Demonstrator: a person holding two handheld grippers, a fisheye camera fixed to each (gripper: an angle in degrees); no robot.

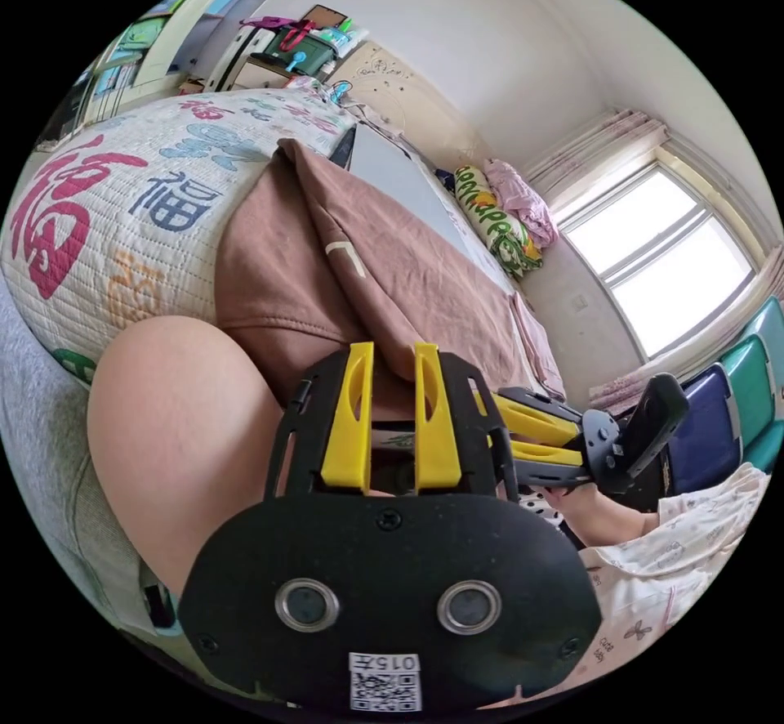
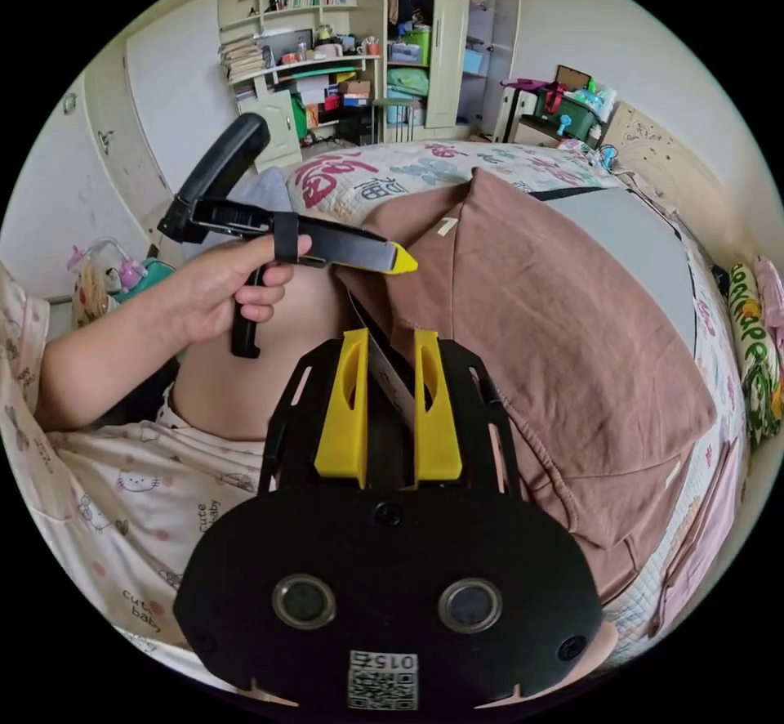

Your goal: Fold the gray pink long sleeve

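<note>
The gray pink long sleeve (image 2: 563,348) lies spread over the bed, with its dusty-pink side up and a gray panel (image 2: 629,242) showing beyond it. Its near hem is lifted toward me. My left gripper (image 1: 392,352) is shut on a fold of the pink cloth (image 1: 392,266). The left gripper (image 2: 400,260) also appears in the right gripper view, held in a hand with its yellow tip at the garment's edge. My right gripper (image 2: 390,340) is shut on the same hem, with a white tag between its jaws. The right gripper's tips are hidden in the left gripper view.
A quilt (image 1: 122,209) with large printed characters covers the bed. The person's bare knee (image 1: 180,430) rises close beside the grippers. Pillows (image 1: 498,225) lie under a bright window (image 1: 661,258), with coloured chairs (image 1: 735,405) nearby. Shelves and a wardrobe (image 2: 425,46) stand past the bed.
</note>
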